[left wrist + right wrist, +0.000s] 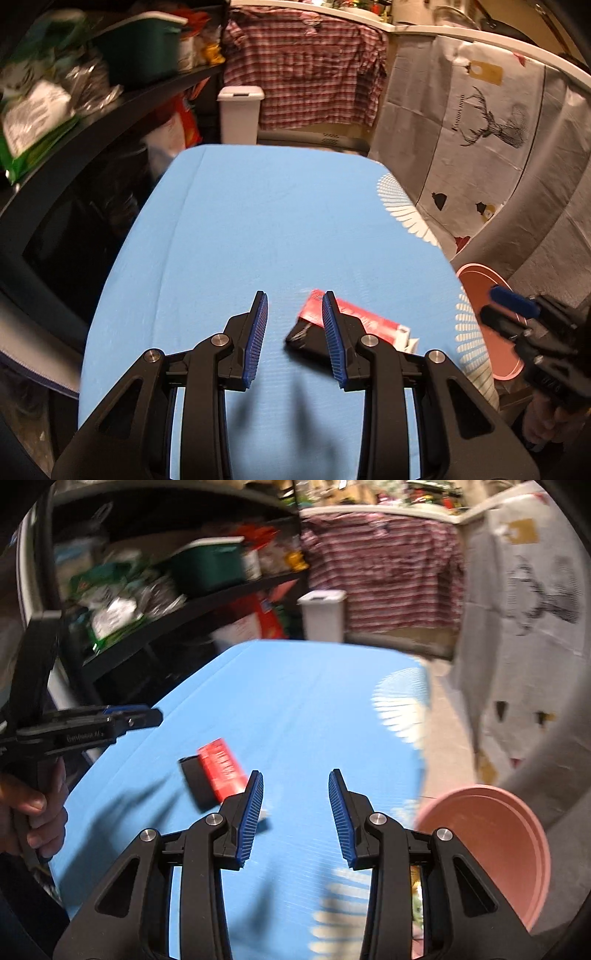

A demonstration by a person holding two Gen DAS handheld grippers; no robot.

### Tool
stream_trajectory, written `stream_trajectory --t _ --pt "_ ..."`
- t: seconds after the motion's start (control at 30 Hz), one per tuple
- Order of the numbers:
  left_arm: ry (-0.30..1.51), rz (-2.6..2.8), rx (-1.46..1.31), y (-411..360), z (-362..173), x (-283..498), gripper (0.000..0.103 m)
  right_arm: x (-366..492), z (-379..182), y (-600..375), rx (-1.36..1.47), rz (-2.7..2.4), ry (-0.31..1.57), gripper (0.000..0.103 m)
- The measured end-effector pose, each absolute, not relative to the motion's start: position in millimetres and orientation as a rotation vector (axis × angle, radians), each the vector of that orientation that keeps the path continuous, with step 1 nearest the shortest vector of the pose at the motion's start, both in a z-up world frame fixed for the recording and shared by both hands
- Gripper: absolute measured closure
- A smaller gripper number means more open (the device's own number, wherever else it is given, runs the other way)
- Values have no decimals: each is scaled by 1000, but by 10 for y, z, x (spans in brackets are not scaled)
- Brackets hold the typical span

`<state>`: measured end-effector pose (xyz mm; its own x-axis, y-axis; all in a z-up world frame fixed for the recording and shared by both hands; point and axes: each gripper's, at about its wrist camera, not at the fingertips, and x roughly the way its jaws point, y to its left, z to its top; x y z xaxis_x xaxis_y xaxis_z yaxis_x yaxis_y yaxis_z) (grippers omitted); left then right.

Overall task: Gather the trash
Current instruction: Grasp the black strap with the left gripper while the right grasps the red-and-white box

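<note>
Above the blue cloth [258, 229] we hold the left gripper [295, 317] and right gripper [295, 797], both with jaws apart and empty. The red wrapper [354, 321] lies flat just beside the left fingertips, its long axis slanting toward the pink bowl [491, 845]. Only our right view shows that bowl's hollow and a hand [37, 812].
</note>
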<state>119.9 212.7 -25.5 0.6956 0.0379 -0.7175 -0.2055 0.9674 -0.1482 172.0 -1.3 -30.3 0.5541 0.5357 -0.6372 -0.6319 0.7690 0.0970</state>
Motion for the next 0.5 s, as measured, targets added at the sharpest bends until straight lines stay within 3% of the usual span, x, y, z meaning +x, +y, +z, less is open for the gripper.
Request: stream_trajectory --t 0.33,0.43,0.5 --pt "881 37 -277 2160 -598 1295 71 1814 -626 524 -221 781 785 60" --pt "906 26 -280 2145 -702 1343 62 1828 -705 584 -244 796 816 60" --pt "922 18 -293 2153 -775 1376 61 1840 -749 605 -254 803 835 60"
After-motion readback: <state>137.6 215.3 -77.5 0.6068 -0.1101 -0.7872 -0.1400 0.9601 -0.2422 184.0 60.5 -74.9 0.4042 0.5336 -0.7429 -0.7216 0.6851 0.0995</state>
